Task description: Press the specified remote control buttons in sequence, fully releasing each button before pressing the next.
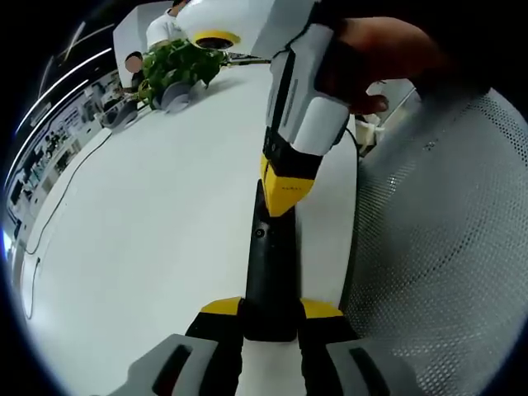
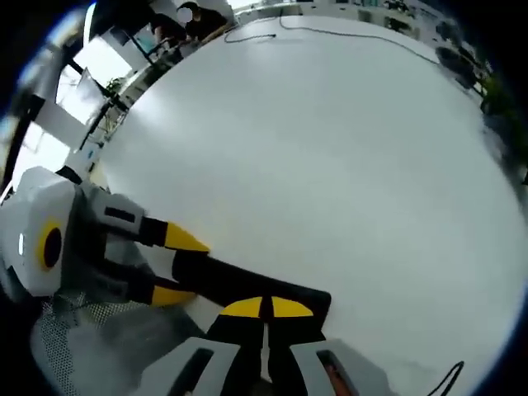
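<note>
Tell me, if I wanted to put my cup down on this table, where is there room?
Most of the white table is bare: the wide stretch between the black remote and the potted plant at the far end, bordered by a thin cable. It is crowded around the remote, where the left gripper and right gripper meet, beside the mesh chair.

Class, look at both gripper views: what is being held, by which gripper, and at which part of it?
The left gripper clamps the black remote control at its near end. The right gripper, jaws shut, presses its tips on the remote's far end and holds nothing.
</note>
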`<state>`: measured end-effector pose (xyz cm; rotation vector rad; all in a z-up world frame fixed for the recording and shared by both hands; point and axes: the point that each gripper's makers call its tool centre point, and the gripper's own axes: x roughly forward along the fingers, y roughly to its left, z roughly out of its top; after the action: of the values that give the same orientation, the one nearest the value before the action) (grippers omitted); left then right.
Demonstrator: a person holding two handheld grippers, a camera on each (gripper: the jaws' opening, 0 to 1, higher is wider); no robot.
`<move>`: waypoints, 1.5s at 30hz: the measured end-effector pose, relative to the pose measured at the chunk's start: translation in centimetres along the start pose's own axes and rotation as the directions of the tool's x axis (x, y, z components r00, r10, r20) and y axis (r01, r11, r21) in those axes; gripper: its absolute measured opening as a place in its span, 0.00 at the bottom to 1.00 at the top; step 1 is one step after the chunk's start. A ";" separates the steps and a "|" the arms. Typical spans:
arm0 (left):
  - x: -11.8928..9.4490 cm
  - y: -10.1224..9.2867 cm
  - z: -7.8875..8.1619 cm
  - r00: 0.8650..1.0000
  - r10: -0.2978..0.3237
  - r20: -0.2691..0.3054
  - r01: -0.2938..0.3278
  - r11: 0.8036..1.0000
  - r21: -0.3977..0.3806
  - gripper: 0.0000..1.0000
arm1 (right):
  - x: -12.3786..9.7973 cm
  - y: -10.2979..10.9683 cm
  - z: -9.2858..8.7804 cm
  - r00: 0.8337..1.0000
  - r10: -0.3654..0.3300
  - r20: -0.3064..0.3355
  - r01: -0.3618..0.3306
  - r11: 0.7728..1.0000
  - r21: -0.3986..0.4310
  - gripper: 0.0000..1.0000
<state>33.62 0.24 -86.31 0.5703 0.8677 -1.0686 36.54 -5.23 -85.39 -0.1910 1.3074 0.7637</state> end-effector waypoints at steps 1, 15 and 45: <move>0.0 0.0 0.0 1.000 0.000 0.000 0.000 1.000 0.000 0.25 | -0.1 -0.1 -0.2 1.000 -0.009 -0.012 0.009 1.000 0.012 0.00; 0.0 0.0 0.0 1.000 -0.003 -0.007 0.003 1.000 0.002 0.25 | 0.2 -0.1 -0.1 1.000 0.001 -0.020 -0.001 1.000 0.019 0.00; 0.0 0.0 0.1 1.000 -0.006 0.001 0.006 1.000 -0.002 0.24 | -0.5 1.3 1.3 0.959 0.147 -0.241 -0.107 0.979 0.172 0.00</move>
<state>33.61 0.16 -86.28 0.5658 0.8694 -1.0734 36.74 -3.79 -84.18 -0.0789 1.6281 0.7583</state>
